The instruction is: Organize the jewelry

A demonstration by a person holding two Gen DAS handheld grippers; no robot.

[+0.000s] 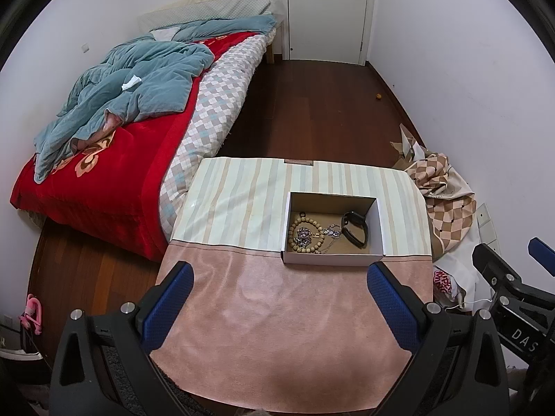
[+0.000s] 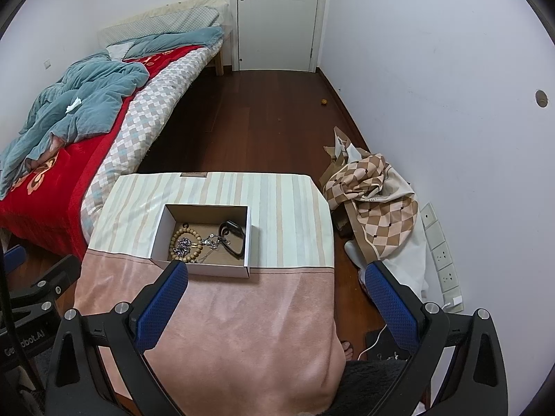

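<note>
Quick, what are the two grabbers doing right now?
Left hand-held gripper: open, holding nothing.
Right hand-held gripper: open, holding nothing.

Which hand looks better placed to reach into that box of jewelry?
Probably the left gripper: the box lies nearly straight ahead of its open fingers. The right gripper points past the box's right side.

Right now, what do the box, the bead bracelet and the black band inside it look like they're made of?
The box looks like thin cardboard: white matte outside, brown inside, sharp folded edges. The bead bracelet seems to be wood, given its round tan beads with a dull sheen, though resin is possible. The black band looks like smooth rubber or silicone, a bent flexible loop with a soft shine.
</note>
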